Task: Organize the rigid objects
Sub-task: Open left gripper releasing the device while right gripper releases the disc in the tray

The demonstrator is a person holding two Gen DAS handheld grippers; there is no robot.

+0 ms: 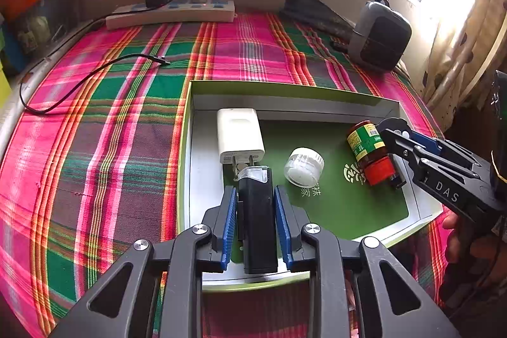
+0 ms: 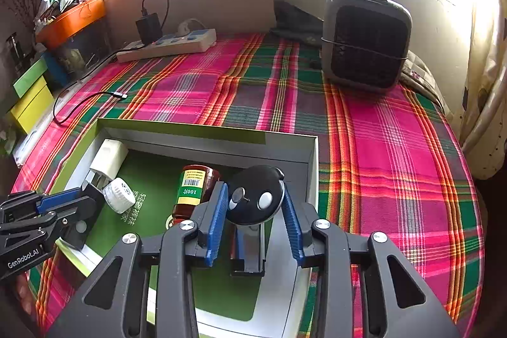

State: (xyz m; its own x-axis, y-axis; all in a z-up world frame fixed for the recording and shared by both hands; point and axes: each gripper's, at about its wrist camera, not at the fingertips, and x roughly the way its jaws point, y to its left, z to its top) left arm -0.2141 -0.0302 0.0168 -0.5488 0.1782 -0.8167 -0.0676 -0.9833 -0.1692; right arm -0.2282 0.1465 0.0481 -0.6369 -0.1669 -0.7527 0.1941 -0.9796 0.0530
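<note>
Two grippers work over a shallow green-lined box on a plaid cloth. The left gripper has its blue pads nearly together around a black lighter-like device with a clear cap; narrow gaps show on both sides, so I cannot tell if it is clamped. The right gripper stands partly open around a round black key fob, whose edges sit right at the pads. Inside the box lie a white charger, a small white jar and a red-capped sauce bottle on its side.
</note>
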